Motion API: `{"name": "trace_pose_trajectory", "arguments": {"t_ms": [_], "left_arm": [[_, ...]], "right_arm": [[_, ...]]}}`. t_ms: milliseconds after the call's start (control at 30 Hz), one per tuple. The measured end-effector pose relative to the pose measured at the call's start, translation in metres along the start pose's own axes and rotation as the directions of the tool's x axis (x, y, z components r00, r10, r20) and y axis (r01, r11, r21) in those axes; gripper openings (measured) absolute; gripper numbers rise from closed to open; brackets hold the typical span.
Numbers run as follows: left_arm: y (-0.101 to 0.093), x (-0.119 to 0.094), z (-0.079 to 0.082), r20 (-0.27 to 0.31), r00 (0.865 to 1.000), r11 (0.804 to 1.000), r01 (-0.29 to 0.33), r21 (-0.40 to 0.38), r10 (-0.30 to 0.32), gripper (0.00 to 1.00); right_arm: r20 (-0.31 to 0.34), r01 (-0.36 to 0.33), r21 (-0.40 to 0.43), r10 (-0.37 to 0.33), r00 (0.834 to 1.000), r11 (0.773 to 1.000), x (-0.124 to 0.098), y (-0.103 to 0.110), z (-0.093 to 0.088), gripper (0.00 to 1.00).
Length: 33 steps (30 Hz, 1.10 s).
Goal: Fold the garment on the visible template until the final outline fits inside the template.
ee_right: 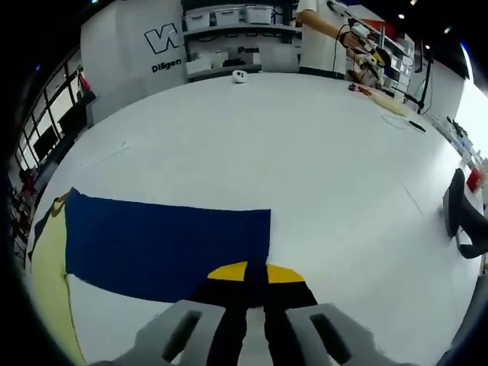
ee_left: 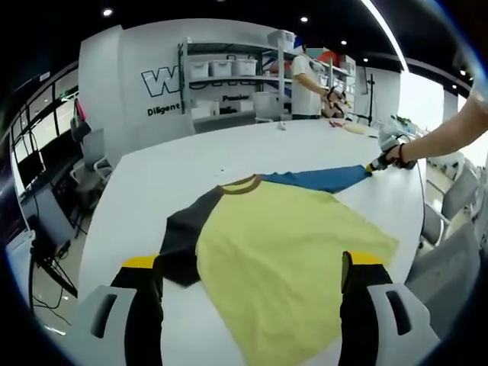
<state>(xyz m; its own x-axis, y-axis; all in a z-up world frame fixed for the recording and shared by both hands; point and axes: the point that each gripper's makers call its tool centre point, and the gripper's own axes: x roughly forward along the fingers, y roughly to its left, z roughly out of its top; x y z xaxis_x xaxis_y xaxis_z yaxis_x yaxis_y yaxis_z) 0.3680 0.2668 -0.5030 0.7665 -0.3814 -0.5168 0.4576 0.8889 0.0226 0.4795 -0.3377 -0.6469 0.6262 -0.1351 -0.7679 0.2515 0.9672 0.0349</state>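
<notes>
Your right gripper (ee_right: 256, 268), with its yellow-tipped black jaws drawn together, is pinched on the cuff edge of the blue sleeve (ee_right: 164, 244) of the yellow short-sleeved T-shirt (ee_left: 293, 252), which lies flat on the large white table (ee_left: 191, 164) with its olive collar (ee_left: 240, 184) away from your left tool. Your left gripper (ee_left: 255, 271) hovers with jaws spread wide and nothing between them, one tip over the black sleeve (ee_left: 187, 236) and the other over the yellow body below it. I cannot make out any template outline on the table, so judge the fold line with care. The likely fault is a thin bite: the right jaws hold only the sleeve edge, and a quick lift could let the cloth slip or drag the whole shirt askew, since nothing pins the far side. Beyond the right gripper the tabletop is bare for a long stretch; a small white object (ee_right: 240, 76) and loose tools (ee_right: 370, 90) lie well apart, near a person in a white shirt (ee_right: 320, 38) by the storage shelves (ee_left: 229, 76). Nothing stands in the sleeve's path.
</notes>
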Motion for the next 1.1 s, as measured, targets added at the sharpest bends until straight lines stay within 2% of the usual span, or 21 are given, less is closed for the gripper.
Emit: {"name": "trace_pose_trajectory", "arguments": {"t_ms": [133, 333, 467, 700, 900, 1100], "left_arm": [[0.000, 0.000, 0.001, -0.002, 1.000, 1.000, -0.001, 0.006, 0.001, 0.96], [0.000, -0.002, 0.006, 0.007, 1.000, 1.000, 0.001, 0.010, -0.001, 0.97], [-0.002, -0.004, 0.008, 0.012, 1.000, 1.000, 0.009, -0.002, -0.009, 0.97], [-0.003, -0.008, 0.007, 0.008, 1.000, 1.000, 0.009, 0.001, -0.009, 0.97], [-0.004, -0.009, 0.005, 0.005, 1.000, 1.000, 0.013, -0.009, -0.013, 0.98], [-0.010, -0.011, 0.004, -0.003, 1.000, 1.000, 0.024, 0.002, -0.024, 0.99]], "right_arm": [[0.005, -0.003, -0.010, 0.003, 1.000, 1.000, -0.001, -0.001, 0.001, 0.00], [0.004, -0.001, 0.042, 0.001, 1.000, 0.999, -0.003, 0.000, 0.000, 0.00], [-0.001, -0.025, 0.085, 0.025, 1.000, 0.996, -0.007, 0.006, 0.001, 0.00], [0.012, -0.044, 0.082, 0.043, 0.999, 0.996, -0.015, 0.018, 0.011, 0.00], [0.056, -0.080, 0.087, 0.075, 0.996, 0.993, -0.025, 0.039, 0.028, 0.00], [0.077, -0.132, 0.082, 0.125, 0.989, 0.988, -0.033, 0.070, 0.039, 0.00]]}}
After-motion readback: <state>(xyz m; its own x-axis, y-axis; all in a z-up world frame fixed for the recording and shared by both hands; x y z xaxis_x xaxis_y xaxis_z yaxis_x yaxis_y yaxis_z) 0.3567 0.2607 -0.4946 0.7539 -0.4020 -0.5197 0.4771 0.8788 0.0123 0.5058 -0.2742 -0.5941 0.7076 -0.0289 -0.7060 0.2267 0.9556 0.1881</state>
